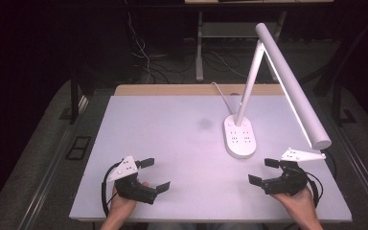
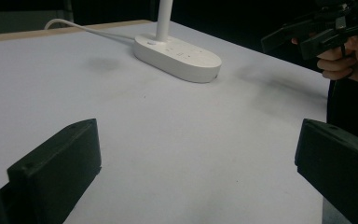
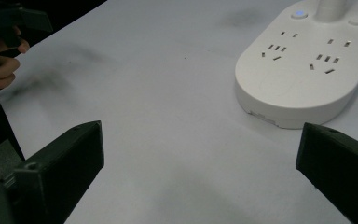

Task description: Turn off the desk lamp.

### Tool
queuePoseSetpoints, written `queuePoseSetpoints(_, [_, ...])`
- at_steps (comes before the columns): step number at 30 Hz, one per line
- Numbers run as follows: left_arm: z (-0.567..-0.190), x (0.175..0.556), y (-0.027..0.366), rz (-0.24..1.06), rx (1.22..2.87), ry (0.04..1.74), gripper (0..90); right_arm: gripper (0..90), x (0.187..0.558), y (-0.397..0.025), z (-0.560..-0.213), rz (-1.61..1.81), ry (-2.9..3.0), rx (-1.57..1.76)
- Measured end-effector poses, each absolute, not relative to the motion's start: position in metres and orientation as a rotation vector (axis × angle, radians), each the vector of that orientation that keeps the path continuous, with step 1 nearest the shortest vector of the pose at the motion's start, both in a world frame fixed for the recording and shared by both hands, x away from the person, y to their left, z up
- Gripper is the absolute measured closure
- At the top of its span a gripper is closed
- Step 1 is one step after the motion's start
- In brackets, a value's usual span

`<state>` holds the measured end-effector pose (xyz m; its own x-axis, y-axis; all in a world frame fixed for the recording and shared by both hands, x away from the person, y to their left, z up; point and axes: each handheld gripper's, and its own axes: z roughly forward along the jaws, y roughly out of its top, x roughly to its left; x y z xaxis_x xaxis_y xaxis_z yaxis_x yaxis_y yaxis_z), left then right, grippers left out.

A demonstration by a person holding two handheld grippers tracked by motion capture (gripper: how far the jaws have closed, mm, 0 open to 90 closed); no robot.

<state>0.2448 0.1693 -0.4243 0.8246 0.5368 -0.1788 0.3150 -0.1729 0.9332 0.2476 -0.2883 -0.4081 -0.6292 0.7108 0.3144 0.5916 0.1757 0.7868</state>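
A white desk lamp point(image 1: 287, 81) stands on an oval base with socket outlets point(image 1: 240, 136) at the table's right centre; its lit bar slants down toward the near right. The same base point(image 2: 179, 56) lies ahead in the left gripper view, and close at the upper right as the base point(image 3: 303, 70) in the right gripper view. My left gripper point(image 1: 153, 175) is open near the front left of the table, pointing right. My right gripper point(image 1: 263, 171) is open near the front right, pointing left, just below the base. Both hold nothing.
The table top point(image 1: 172, 139) is a pale lilac sheet with a wooden strip along the far edge. The lamp's white cord point(image 1: 219, 92) runs off the back. The lamp head point(image 1: 316, 139) overhangs my right gripper. Dark floor and cables lie beyond.
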Motion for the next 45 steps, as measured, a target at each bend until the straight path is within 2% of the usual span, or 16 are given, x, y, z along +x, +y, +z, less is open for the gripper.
queuePoseSetpoints(45, [-0.425, 0.244, 0.168, 0.237, 1.791, 0.648, 0.0, 5.4, 0.257, -0.291, -0.395, 1.413, 2.357, 1.292])
